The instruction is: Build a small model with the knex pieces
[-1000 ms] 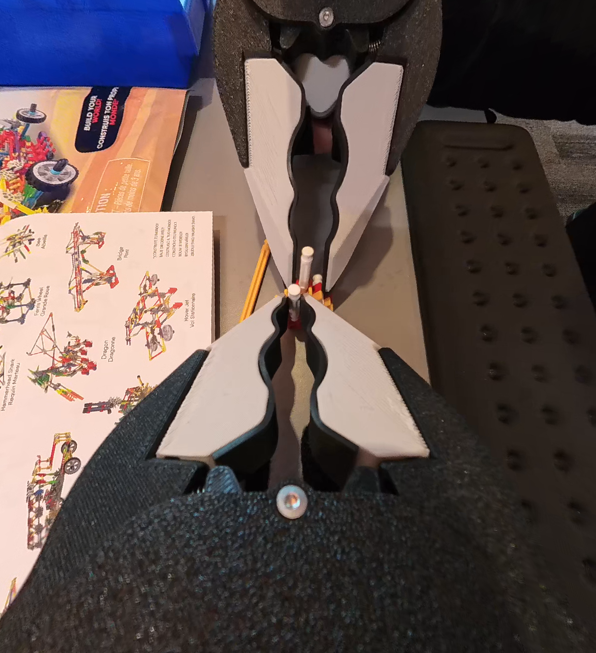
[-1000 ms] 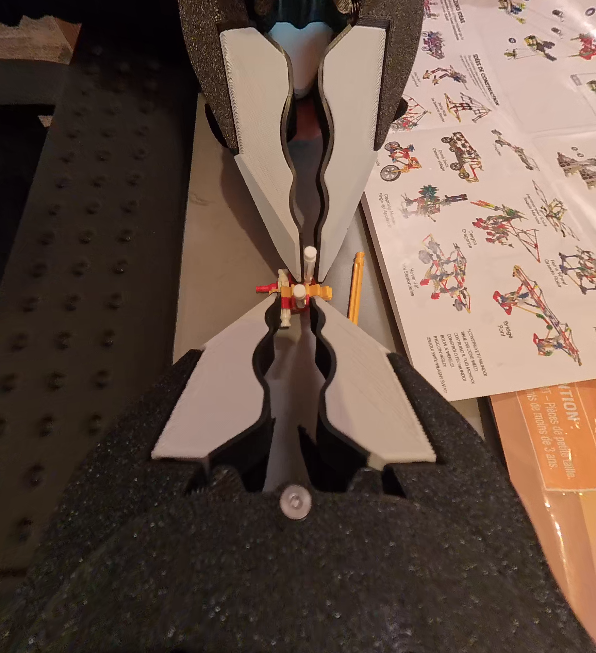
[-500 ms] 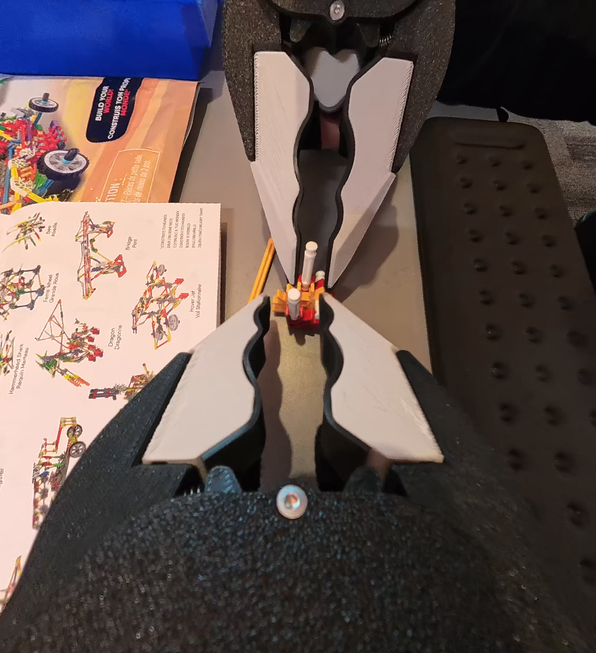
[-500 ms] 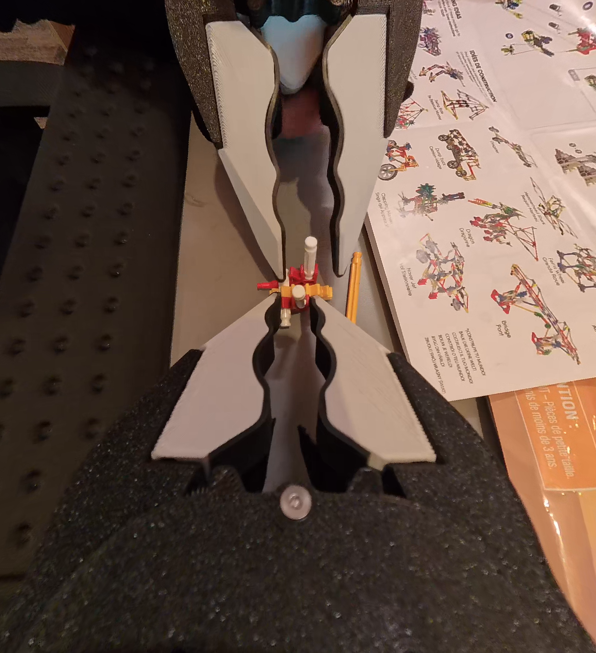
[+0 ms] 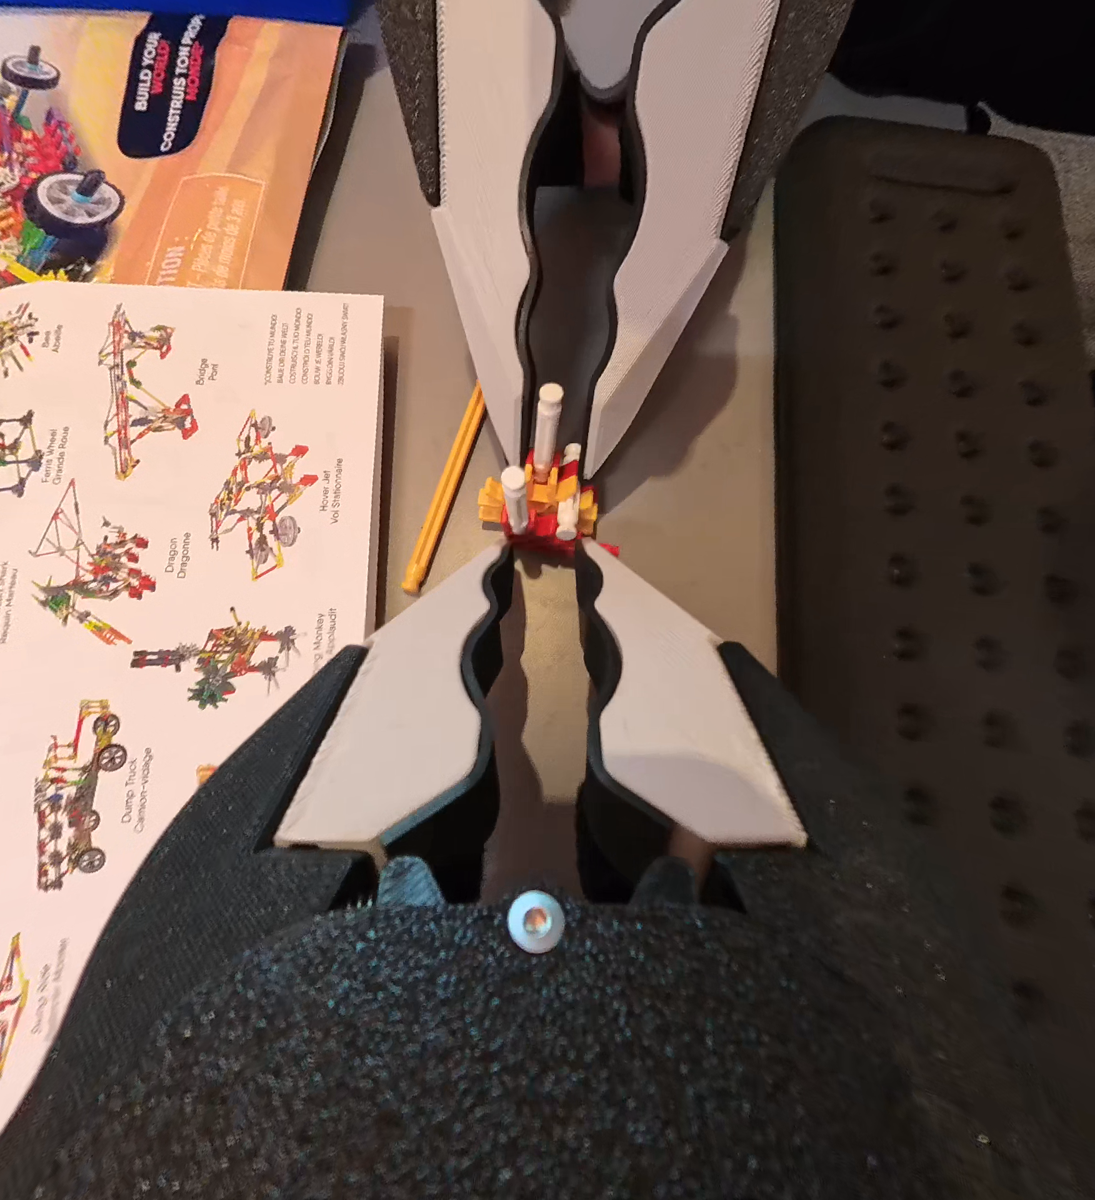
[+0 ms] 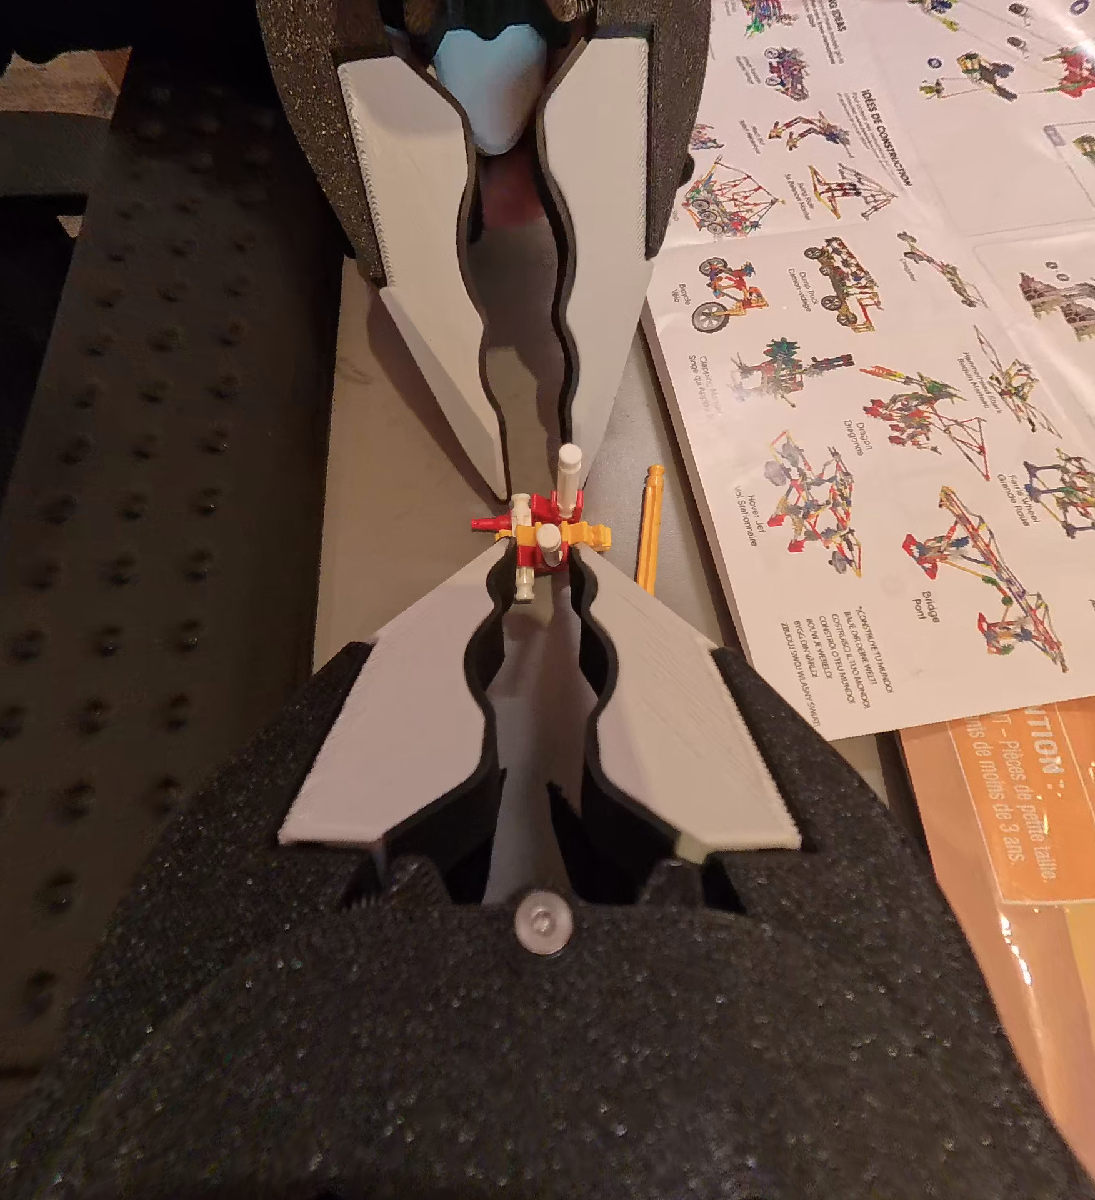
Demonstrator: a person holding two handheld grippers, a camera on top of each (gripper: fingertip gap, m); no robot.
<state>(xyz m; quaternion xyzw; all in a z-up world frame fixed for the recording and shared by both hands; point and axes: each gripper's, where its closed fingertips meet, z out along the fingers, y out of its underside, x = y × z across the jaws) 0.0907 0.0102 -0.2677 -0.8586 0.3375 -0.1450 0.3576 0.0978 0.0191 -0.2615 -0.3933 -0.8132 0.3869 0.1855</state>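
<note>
A small toy assembly (image 5: 541, 506) of red and yellow connectors with short white rods is held between the two grippers, which face each other tip to tip. My right gripper (image 6: 541, 555) is shut on the assembly (image 6: 548, 529); in the left wrist view it (image 5: 556, 454) comes in from the top. My left gripper (image 5: 546, 550) is open with a narrow gap, its tips on either side of the red end of the assembly. In the right wrist view it (image 6: 538, 474) is at the top, its tips beside the upright white rod.
A loose yellow rod (image 5: 444, 487) lies on the grey table (image 5: 681, 519) beside the assembly. An open instruction booklet (image 5: 175, 519) and an orange toy package (image 5: 207, 162) lie on one side. A black dimpled mat (image 5: 954, 519) lies on the other side. The tips of both grippers are at nearly the same place.
My left gripper, shut on the assembly's white rod a second ago, opened and let go. It has since moved closer, its gap narrowing. The right gripper kept its hold.
</note>
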